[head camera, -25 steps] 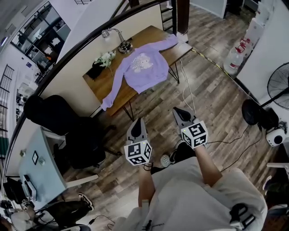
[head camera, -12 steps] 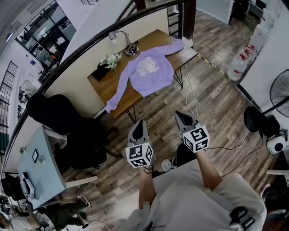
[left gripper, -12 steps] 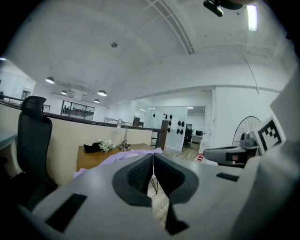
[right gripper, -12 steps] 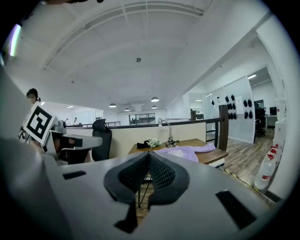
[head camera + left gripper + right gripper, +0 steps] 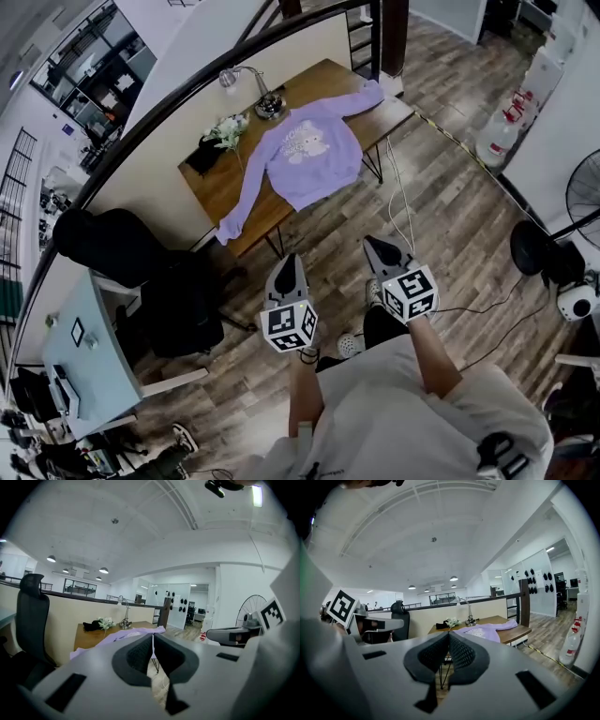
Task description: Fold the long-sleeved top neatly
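left gripper [image 5: 289, 258]: jaws pressed together, nothing between them; held in the air over the wood floor [image 5: 441, 202], tip aimed at the table [image 5: 217, 185], well apart from it
right gripper [image 5: 373, 241]: jaws pressed together too, empty; just beside the left gripper at about the same level, also aimed at the table, well apart from it
person [image 5: 403, 422]: grey top, one forearm behind each gripper, standing on the floor in front of the table
long-sleeved top [image 5: 314, 155]: lilac, pale print on the chest, spread flat and face up on the table's right half; not touched by either gripper
top sleeves: one reaches toward the table's far right corner; the other runs along the table to the near left, cuff hanging over the near edge
top hem: lies at the near edge, slightly over it
table: wooden, thin black legs, set against a low beige wall
desk lamp [image 5: 253, 89]: at the far edge, just behind the top's collar
white flowers [image 5: 225, 127]: near the far edge, left of the top
black item [image 5: 200, 156]: at the left end, beside the flowers; kind not clear
white cable [image 5: 398, 187]: hangs from the right edge to the floor
black office chair [image 5: 178, 300]: on the floor left of the grippers
water bottle [image 5: 497, 141]: on the floor, far right
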`<state>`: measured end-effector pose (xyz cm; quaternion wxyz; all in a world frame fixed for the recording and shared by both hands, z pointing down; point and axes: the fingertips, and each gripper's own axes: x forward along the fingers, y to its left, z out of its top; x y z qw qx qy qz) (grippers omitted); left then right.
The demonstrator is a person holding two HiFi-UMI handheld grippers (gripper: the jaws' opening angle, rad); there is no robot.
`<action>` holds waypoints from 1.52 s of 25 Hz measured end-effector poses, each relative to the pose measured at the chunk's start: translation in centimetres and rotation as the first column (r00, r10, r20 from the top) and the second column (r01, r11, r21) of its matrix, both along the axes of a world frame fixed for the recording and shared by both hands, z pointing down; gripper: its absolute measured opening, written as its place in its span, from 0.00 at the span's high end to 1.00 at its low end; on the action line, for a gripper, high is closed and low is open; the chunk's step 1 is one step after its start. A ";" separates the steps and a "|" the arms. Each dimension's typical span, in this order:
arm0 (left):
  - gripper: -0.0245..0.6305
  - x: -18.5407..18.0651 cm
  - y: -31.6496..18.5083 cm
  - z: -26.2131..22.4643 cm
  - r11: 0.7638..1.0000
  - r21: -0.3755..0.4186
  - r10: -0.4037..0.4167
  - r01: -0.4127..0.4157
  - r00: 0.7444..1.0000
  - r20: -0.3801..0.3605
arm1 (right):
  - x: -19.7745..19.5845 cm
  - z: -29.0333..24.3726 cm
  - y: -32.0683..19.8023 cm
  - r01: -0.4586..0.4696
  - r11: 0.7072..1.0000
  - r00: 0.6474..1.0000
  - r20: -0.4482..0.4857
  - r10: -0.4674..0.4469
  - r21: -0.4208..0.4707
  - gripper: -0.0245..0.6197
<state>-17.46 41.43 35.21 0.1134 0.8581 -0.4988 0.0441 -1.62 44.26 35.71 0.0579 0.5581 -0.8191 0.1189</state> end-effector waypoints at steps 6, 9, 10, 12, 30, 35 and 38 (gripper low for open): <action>0.93 3.1 -3.7 -0.5 0.999 -0.023 0.046 -0.045 0.999 0.028 | 2.4 -0.3 -3.5 0.010 1.000 1.000 0.022 -0.009 -0.025 0.91; 0.93 4.3 -6.4 -0.7 0.999 -0.024 0.043 -0.042 0.998 0.038 | 4.1 -0.4 -5.7 0.010 1.000 1.000 0.026 -0.010 -0.028 0.90; 0.92 4.6 -7.2 -0.8 0.999 -0.026 0.036 -0.035 0.999 0.039 | 4.7 -0.4 -6.4 0.016 0.999 1.000 0.027 -0.015 -0.033 0.90; 0.92 5.2 -8.6 -0.8 0.999 -0.030 0.022 -0.021 0.999 0.044 | 5.6 -0.1 -7.7 0.038 0.998 0.999 0.029 -0.036 -0.050 0.87; 0.74 13.6 -17.7 1.2 0.995 -0.076 -0.063 0.069 0.995 0.081 | 14.6 1.7 -17.9 0.143 0.986 0.987 0.084 -0.136 -0.082 0.76; 0.74 13.8 -18.2 3.3 0.989 -0.118 -0.073 0.085 0.992 0.099 | 16.6 3.4 -19.2 0.120 0.987 0.989 0.097 -0.109 -0.111 0.75; 0.74 13.5 -18.9 4.4 0.985 -0.151 -0.070 0.082 0.994 0.085 | 16.0 4.4 -19.8 0.145 0.980 0.987 0.087 -0.134 -0.136 0.73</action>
